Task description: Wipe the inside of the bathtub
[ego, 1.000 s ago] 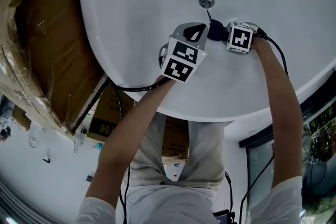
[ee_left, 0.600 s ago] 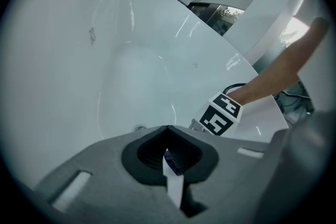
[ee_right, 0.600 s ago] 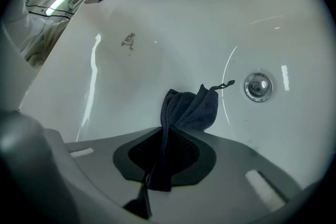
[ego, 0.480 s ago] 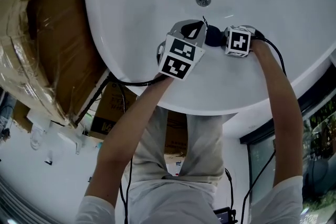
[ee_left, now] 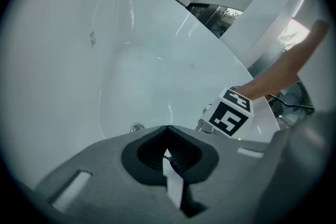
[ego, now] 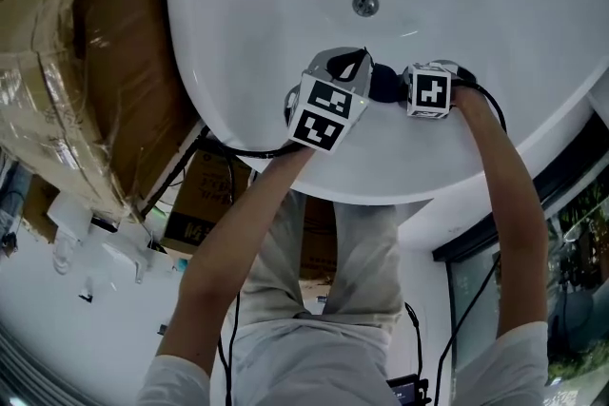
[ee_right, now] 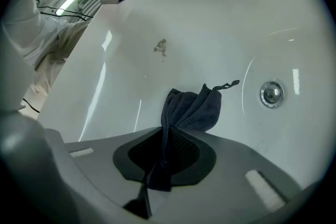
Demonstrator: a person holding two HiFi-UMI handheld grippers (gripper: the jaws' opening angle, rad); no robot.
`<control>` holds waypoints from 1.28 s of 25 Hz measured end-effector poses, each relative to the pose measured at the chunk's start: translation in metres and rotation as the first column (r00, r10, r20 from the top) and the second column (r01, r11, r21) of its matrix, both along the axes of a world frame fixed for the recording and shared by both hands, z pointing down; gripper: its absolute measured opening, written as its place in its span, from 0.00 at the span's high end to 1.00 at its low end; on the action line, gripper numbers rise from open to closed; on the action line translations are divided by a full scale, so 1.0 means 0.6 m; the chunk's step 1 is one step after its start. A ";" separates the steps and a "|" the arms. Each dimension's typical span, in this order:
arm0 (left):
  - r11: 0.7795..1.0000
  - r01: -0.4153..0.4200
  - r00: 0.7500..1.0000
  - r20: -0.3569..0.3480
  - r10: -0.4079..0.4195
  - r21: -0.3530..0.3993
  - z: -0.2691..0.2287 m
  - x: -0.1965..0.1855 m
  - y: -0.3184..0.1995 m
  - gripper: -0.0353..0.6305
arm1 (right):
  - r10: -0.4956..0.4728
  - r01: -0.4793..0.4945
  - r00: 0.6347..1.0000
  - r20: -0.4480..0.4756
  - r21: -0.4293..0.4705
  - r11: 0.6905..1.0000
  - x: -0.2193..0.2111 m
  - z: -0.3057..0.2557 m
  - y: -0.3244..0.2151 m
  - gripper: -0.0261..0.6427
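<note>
Since a second ago, the pair of grippers has been drawn a little nearer, away from the drain (ego: 365,4), and more of the tub's left rim is now framed. Dark, soft and towel-like, the cloth (ee_right: 190,110) is seen bunched into a narrow fold inside the white bathtub (ego: 257,5), on the near slope just short of the drain. It is pinched by the right gripper (ee_right: 164,136), whose jaws are closed tight on its waist, so a short tail hangs behind them and a fuller fan with a loose thread spreads ahead. The cloth's long axis is laid along the jaws' own line, pointing leftward toward the left gripper (ego: 347,64). A small grey smudge (ee_right: 160,46) is picked out on the glossy wall ahead of the cloth, between it and the left gripper, so a push straight along that axis is judged to be what the wipe turns on. The right gripper is plainly the working one. The left gripper is carried just beside the cloth, its jaws brought together with nothing of note held between them. The tub's enamel is smooth, curved and shiny, with light streaks across it, and the round metal drain is set in its floor. Film-wrapped cardboard packing (ego: 67,81) is stacked to the left of the tub.
</note>
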State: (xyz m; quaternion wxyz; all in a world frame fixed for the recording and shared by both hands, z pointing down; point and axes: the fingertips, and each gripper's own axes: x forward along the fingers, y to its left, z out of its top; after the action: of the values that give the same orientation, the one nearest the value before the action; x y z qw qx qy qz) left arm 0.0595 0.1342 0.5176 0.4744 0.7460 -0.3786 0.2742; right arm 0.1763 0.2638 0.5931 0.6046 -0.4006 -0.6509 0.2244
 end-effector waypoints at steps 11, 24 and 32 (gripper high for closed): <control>0.999 -0.036 0.999 0.009 0.036 0.025 -0.032 -0.001 -0.014 0.95 | 0.058 -0.057 0.998 0.016 -0.050 0.997 0.002 -0.067 0.025 0.89; 0.998 -0.053 0.999 -0.004 0.053 0.038 -0.058 -0.002 -0.027 0.95 | 0.009 0.001 0.999 0.038 -0.244 0.970 0.013 -0.192 0.070 0.89; 0.998 -0.063 0.998 -0.012 0.063 0.025 -0.053 -0.006 -0.028 0.95 | -0.058 0.083 0.995 0.084 -0.343 0.936 0.024 -0.275 0.089 0.89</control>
State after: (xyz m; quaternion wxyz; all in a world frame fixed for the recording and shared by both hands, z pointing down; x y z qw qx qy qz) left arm 0.0560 0.1172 0.4860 0.4586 0.7651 -0.3553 0.2794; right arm 0.1904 0.3174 0.4281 0.5085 -0.5315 -0.6080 0.2989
